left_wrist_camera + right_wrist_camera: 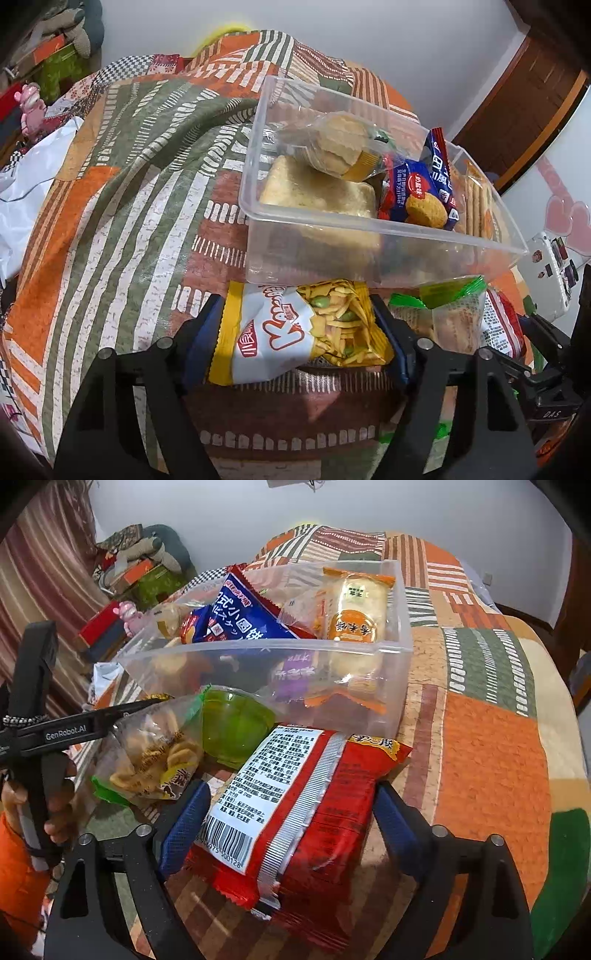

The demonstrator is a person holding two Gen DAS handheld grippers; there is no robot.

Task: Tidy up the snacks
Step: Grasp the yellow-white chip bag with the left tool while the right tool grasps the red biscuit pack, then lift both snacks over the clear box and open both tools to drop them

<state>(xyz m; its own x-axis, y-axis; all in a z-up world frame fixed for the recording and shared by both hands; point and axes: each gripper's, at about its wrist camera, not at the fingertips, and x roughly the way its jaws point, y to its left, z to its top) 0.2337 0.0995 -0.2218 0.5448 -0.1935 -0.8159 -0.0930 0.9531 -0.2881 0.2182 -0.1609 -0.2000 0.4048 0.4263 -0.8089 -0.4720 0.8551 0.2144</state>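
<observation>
Yellow packet (295, 332) pinched in left tongs (295, 328); red packet (295, 823) between right tongs (291, 827), grip unclear

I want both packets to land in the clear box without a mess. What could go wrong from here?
The clear box is already crowded; the blue packet pokes above its rim, so additions may slide out.

The left gripper holds the yellow snack bag and the right gripper the red packet; hard squeezing might crush what's inside.

The green jelly cup and the green-edged chip bag lie against the box front and could be knocked.
</observation>
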